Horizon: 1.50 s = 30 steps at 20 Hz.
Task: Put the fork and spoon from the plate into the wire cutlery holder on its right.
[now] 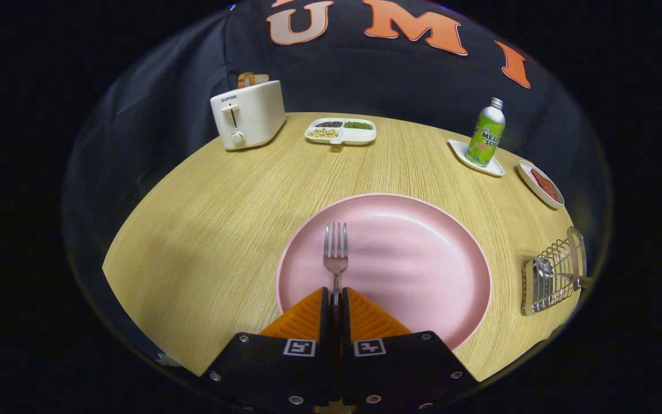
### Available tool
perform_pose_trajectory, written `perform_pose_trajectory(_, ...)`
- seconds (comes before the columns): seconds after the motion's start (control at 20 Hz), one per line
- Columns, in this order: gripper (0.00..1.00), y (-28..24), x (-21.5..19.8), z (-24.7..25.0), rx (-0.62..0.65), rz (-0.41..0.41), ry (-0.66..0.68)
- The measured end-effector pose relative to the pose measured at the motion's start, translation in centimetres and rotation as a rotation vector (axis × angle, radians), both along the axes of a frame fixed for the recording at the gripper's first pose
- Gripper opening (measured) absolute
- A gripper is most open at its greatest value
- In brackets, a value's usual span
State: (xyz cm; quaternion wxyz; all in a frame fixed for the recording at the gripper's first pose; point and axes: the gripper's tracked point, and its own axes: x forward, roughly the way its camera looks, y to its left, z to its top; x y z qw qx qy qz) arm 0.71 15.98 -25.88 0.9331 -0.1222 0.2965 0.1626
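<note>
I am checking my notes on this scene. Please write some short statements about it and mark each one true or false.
1. The gripper is shut on the fork handle. True.
2. The fork lies on a blue plate. False: it lies on the pink plate.
3. A spoon is already in the wire cutlery holder. True.
4. The toaster stands right of the plate. False: it stands beyond the plate, to its left.
5. The green bottle lies flat. False: it stands upright on a white dish.

fork (335, 253): metal, tines at 12 o'clock, on pink plate (423, 259). wire cutlery holder (552, 276) at plate's 3 o'clock held spoon (542, 269).
</note>
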Motion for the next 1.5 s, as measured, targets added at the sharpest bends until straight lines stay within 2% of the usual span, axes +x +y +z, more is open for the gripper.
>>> perform_pose_trajectory(0.15, 0.04, -0.3, -0.2, 0.8, 0.020, -0.006, -0.003)
perform_pose_trajectory(0.35, 0.04, -0.7, -0.2, 2.3, 0.037, -0.006, -0.013)
perform_pose_trajectory(0.55, 0.04, -2.2, 0.1, 3.7, 0.055, -0.041, -0.013)
perform_pose_trajectory(1.5, 0.03, -14.0, 0.8, 10.8, -0.015, -0.137, -0.019)
